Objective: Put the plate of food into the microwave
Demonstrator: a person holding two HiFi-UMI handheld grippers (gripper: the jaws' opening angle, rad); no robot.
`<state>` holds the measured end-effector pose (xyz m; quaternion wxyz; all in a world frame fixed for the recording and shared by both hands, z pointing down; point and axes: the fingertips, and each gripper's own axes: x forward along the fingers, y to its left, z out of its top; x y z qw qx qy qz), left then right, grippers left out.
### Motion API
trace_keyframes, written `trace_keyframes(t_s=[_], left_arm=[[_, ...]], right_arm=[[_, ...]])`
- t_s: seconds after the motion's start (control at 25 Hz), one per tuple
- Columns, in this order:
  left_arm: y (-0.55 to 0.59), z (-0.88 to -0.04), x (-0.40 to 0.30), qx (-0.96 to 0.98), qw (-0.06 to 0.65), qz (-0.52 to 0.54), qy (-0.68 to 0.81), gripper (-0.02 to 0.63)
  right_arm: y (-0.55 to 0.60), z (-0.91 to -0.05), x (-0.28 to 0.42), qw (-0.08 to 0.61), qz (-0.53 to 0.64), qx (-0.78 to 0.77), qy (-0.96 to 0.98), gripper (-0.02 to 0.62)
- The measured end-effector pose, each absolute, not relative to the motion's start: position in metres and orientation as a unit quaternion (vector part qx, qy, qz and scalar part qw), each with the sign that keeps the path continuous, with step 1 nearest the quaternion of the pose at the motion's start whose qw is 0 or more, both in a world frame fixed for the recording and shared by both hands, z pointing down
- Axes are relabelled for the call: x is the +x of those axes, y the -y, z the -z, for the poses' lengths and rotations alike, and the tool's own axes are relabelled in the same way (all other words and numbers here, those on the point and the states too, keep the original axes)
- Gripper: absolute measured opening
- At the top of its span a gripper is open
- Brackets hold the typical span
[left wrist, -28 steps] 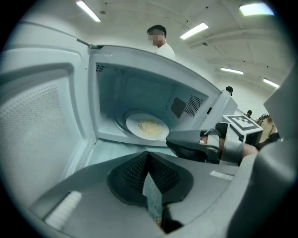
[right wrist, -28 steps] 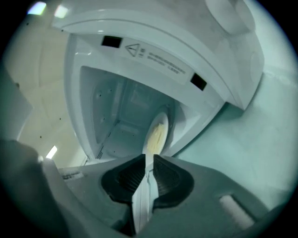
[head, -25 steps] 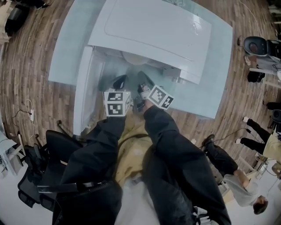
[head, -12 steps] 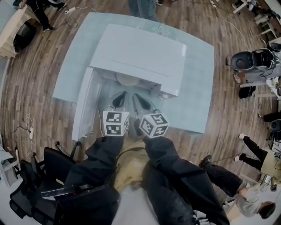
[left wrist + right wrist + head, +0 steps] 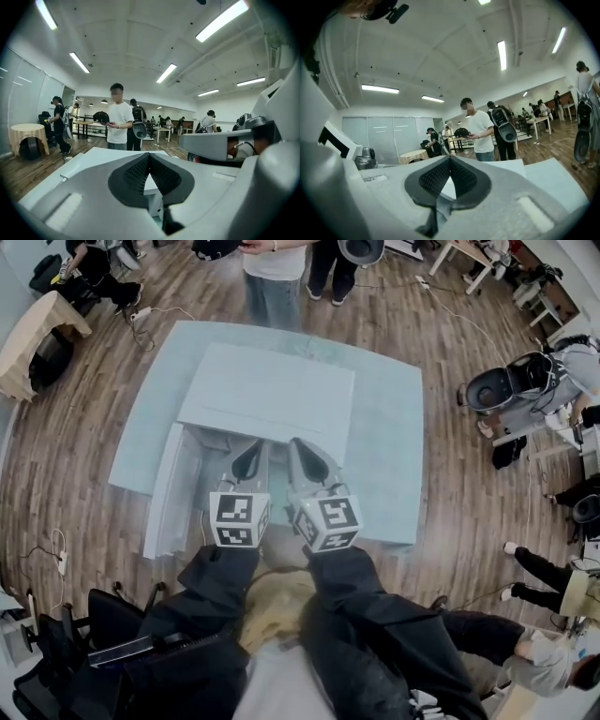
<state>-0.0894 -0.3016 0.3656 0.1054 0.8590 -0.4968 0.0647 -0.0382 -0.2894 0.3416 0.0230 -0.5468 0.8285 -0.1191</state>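
The white microwave (image 5: 267,395) stands on a pale glass table (image 5: 389,456), its door (image 5: 161,495) swung open to the left. Its top hides the cavity, so no plate of food shows in any view. My left gripper (image 5: 250,458) and right gripper (image 5: 300,454) sit side by side just in front of the opening, both shut with nothing between the pads. In the left gripper view the left gripper (image 5: 149,157) points level over the microwave's top (image 5: 101,154). The right gripper (image 5: 450,161) looks the same way, pads touching.
A person in a white shirt (image 5: 272,277) stands close behind the table's far edge, seen also as the person (image 5: 117,123) in the left gripper view. Black chairs (image 5: 112,634) are at my lower left. Wooden floor surrounds the table; more people and desks lie further off.
Both grippers have drawn back out of the microwave's opening and risen. The plate seen inside the cavity earlier is now hidden under the microwave's top as the head view shifted.
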Motion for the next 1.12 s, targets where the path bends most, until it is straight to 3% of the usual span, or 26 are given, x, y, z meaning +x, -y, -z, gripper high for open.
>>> trace_keyframes(t_s=[0.44,1.12], left_arm=[[0.309,-0.305,-0.03,0.88,0.055,-0.03,0.471,-0.003],[0.308,-0.281,-0.017,0.889,0.027,-0.025,0.457,-0.003]], right_arm=[[0.293,-0.278,0.016,0.013,0.018,-0.583,-0.812,-0.006],[0.288,-0.254,0.024,0.027,-0.013,-0.593,-0.804,-0.006]])
